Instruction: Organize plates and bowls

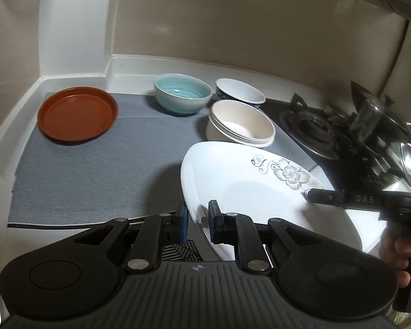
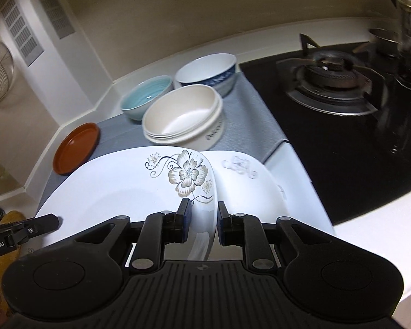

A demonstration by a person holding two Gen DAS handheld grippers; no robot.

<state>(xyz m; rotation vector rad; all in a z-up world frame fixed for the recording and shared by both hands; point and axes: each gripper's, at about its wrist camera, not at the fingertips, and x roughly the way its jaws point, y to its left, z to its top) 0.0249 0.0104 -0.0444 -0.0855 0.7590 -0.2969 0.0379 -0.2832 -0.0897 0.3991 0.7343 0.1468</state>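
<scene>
Two grippers are clamped on one white floral plate [image 2: 117,189], and it is held tilted above the grey mat [image 1: 96,170]. The left gripper [image 1: 197,219] is closed on the plate's near rim, blue pads pressed to either face of the glossy ceramic; the right gripper [image 2: 201,219] is nipped on the opposite rim in the same way, jaws nearly closed with only the rim between them. A grey-and-beige flower with black curling stems is printed on the rim. In the left view, the letters "DAS" are read on the right gripper's black finger; in the right view, "Robot.AI" is read on the left one's. A second white plate [image 2: 249,183] with a blurred print is seen just beside and below the held one, lying on the white counter [image 2: 370,219].

Beyond, on the ribbed fabric mat, a stack of cream bowls [image 2: 183,118] is seen, with dark script on the side too small to read. Behind it a pale blue ridged bowl [image 2: 146,98] and a white bowl with a blue patterned outside [image 2: 208,71] are set side by side. A matt brown round plate [image 1: 78,115] with a raised lip is lying apart at the mat's far left corner. A black glass gas hob [image 2: 331,82] with a metal burner ring is seen to the right.
</scene>
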